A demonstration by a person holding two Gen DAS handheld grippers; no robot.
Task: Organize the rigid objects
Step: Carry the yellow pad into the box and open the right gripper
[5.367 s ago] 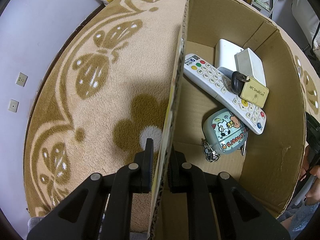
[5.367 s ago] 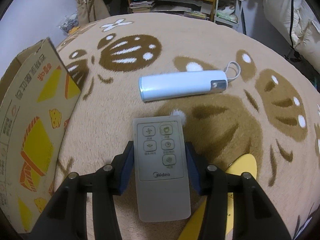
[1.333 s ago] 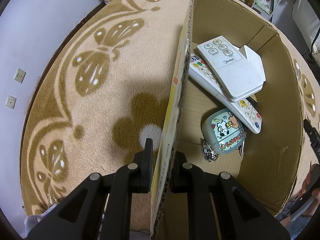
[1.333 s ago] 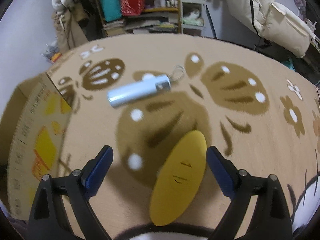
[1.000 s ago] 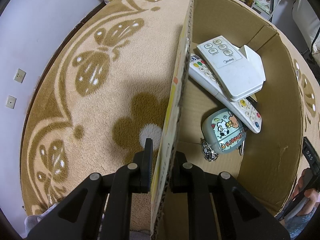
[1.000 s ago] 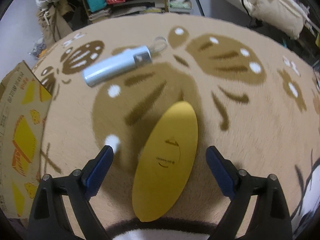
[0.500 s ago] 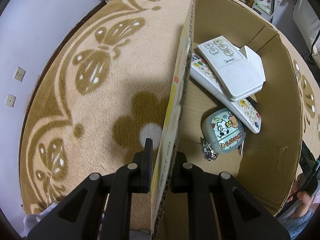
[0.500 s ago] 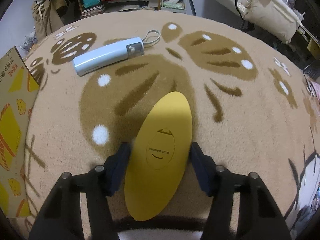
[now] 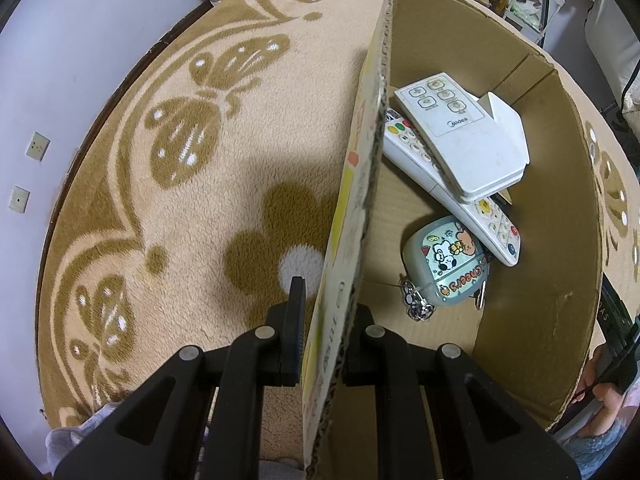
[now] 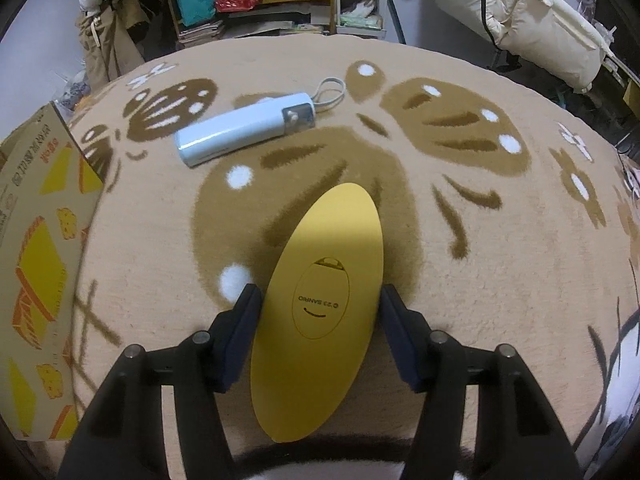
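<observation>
- In our right view, the yellow oval case (image 10: 316,312) lies flat on the rug (image 10: 500,240), directly between the two fingers of the right tongs (image 10: 318,322).
- Its long axis runs from 6 o'clock toward 12, tipped slightly to 1 o'clock, with its far tip well beyond the fingertips.
- The right tongs are closed to the case's width, and both blue pads (image 10: 240,336) meet its sides; we read this as a grasp on the case.
- The pale blue cylinder (image 10: 246,134) with a loop strap lies apart at 11 o'clock from the case, clear of the tongs.
- The printed outer wall of the cardboard box (image 10: 36,248) stands at 9 o'clock, well apart from the case, with bare rug between them.
- Open rug stretches from 12 round to 3 o'clock; shelves and bedding sit beyond its far edge.
- In our left view, the left tongs (image 9: 324,340) are clenched on the box's near wall, one finger outside, the other inside.
- Inside the box, a small white remote (image 9: 460,136) lies on top of a longer white remote (image 9: 424,164), at 1 o'clock from the tongs.
- A cartoon-printed case (image 9: 446,264) with a key chain rests just below them at 2 o'clock, touching the longer remote.
- Bare box floor lies alongside the clamped wall.
</observation>
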